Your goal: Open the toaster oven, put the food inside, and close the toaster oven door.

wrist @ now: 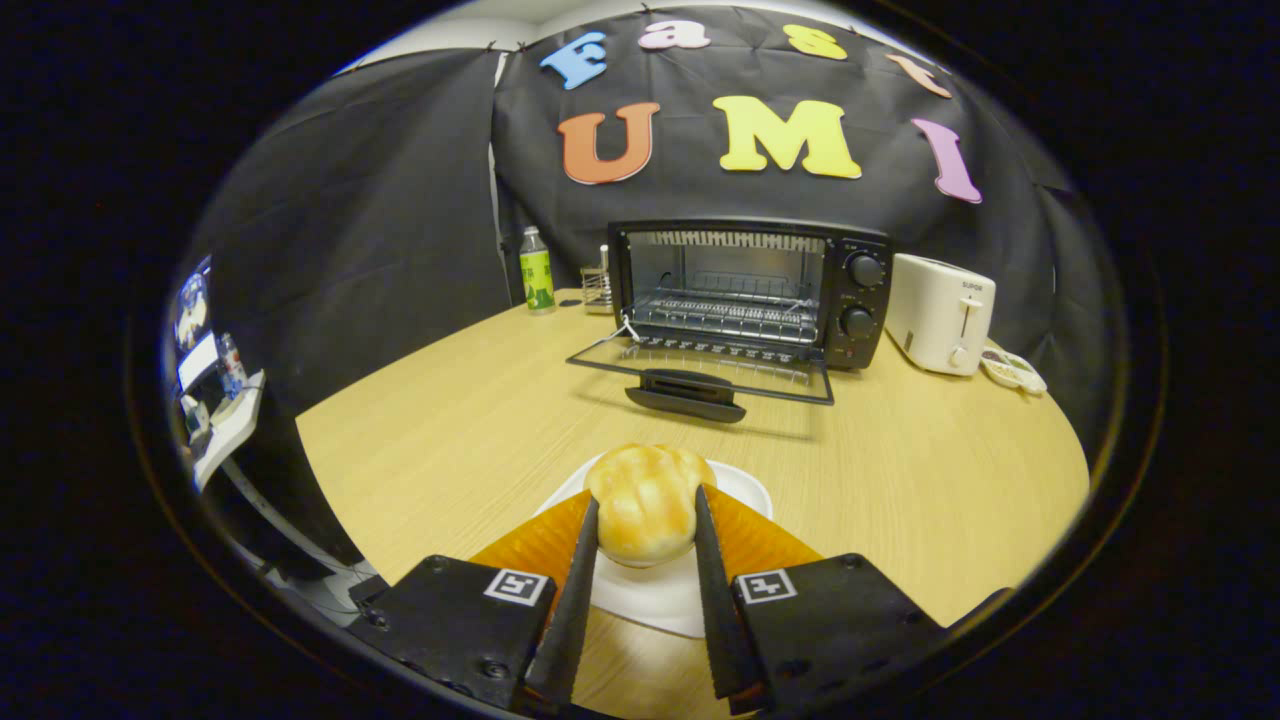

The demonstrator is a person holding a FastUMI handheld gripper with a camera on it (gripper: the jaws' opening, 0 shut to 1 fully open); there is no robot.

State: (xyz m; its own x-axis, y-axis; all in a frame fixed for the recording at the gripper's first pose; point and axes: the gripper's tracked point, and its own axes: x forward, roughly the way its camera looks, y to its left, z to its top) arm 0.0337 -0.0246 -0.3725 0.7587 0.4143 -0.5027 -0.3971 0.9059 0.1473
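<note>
A golden bread bun [645, 500] sits over a white plate [655, 600] on the wooden table, close in front of me. My gripper [646, 497] has its two fingers [583, 570] against the bun's left and right sides, shut on it. Beyond the plate stands the black toaster oven [750, 290]. Its glass door [700, 365] is folded down flat toward me, with the handle [686, 393] at the front edge. The wire rack [725, 315] inside is bare.
A white toaster [940, 312] stands right of the oven, with a small dish [1013, 370] beside it. Left of the oven are a green-labelled bottle [537, 270] and a small wire holder [597, 285]. Bare tabletop [480, 410] lies between the plate and the oven door.
</note>
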